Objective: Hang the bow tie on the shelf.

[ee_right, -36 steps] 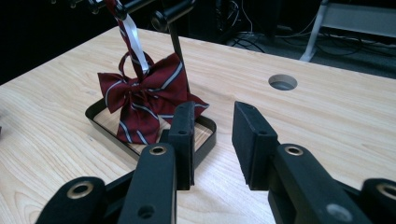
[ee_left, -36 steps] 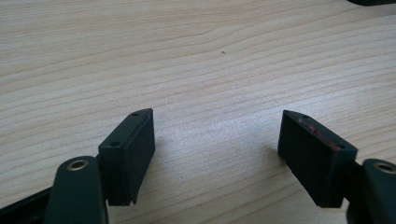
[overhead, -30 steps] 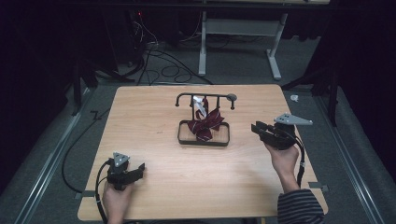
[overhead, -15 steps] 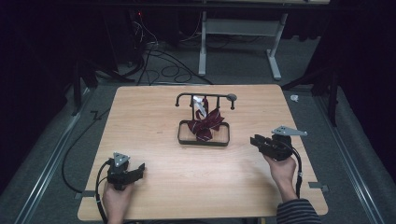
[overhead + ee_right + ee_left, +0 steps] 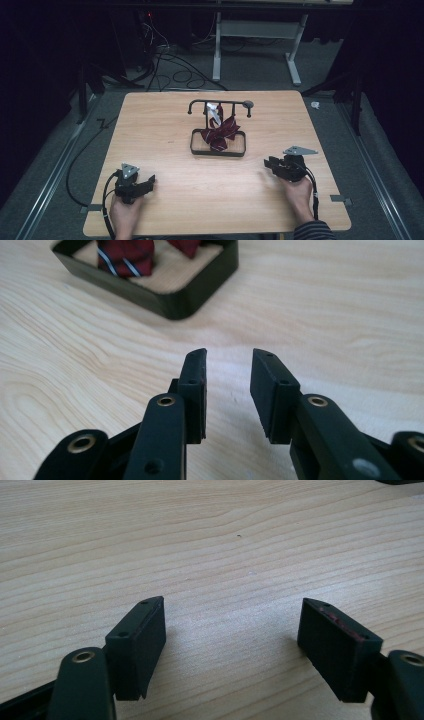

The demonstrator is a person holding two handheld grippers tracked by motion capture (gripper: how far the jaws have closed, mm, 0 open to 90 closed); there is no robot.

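Note:
A dark red striped tie (image 5: 221, 133) hangs from a black rail (image 5: 220, 102) into a black tray (image 5: 217, 153) at the table's middle, with a white tag (image 5: 214, 111) near the rail. My left gripper (image 5: 148, 182) rests at the near left, open wide over bare wood (image 5: 232, 604). At the near right, my right gripper (image 5: 270, 164) lies low on the table, pointing left toward the tray. Its jaws (image 5: 229, 356) stand partly open and have just been opening a little, with nothing between them. Ahead of them I see the tray's corner (image 5: 170, 302) and the tie (image 5: 122, 255).
The wooden table (image 5: 165, 120) is bare around the tray. Cables (image 5: 165, 55) and a white desk frame (image 5: 217, 50) stand on the dark floor beyond the far edge. A small white scrap (image 5: 315, 105) lies on the floor at the right.
My right gripper has come down and back toward the near edge, from above the table's right side to just over the wood. The left gripper has stayed put.

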